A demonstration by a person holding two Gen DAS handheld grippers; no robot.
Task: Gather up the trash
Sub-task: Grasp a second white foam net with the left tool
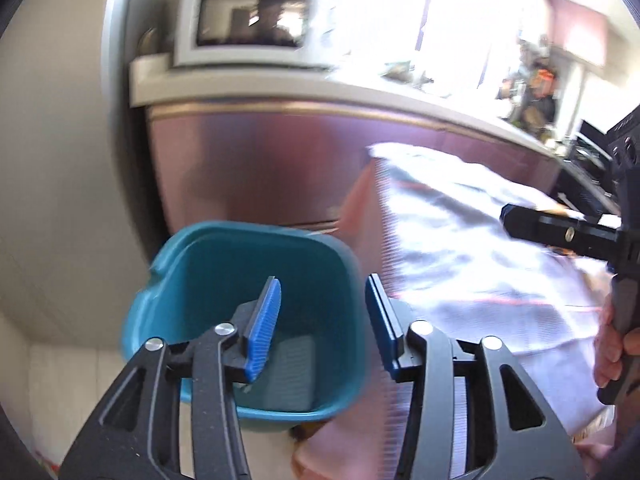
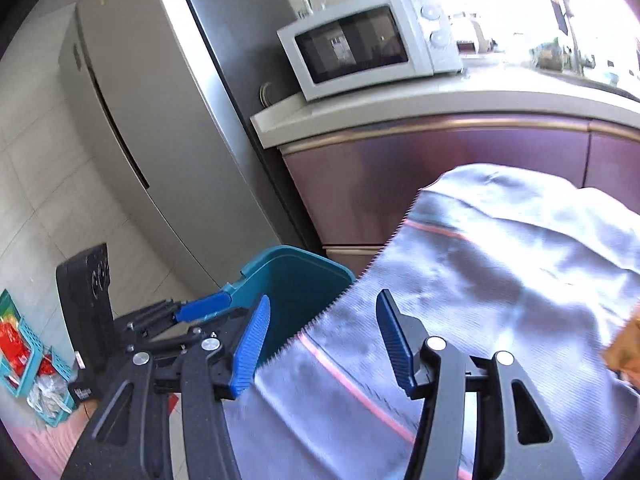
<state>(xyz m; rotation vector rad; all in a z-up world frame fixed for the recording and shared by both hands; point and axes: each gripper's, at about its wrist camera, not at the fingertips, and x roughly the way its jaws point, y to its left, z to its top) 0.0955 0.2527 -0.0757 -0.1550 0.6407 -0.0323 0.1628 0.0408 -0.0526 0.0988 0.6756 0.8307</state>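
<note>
Glossy teal plastic bin (image 1: 256, 264); shiny crinkled silver foil bag (image 2: 500, 280); ribbed blue rubbery fingers (image 2: 252, 348); brushed metal fridge (image 2: 132, 92)

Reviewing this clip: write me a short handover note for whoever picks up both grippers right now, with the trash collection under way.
Left gripper: open, nothing between its pads, hovering over the teal bin.
Right gripper: open, the silver foil bag lies past its pads, not pinched.
Things: bin on the floor by the purple cabinet; the bag sits just right of the bin, outside it.
Done: cannot tell; the bin's visible inside looks nearly bare.
Left: regrip the foil bag and get it into the bin.
</note>
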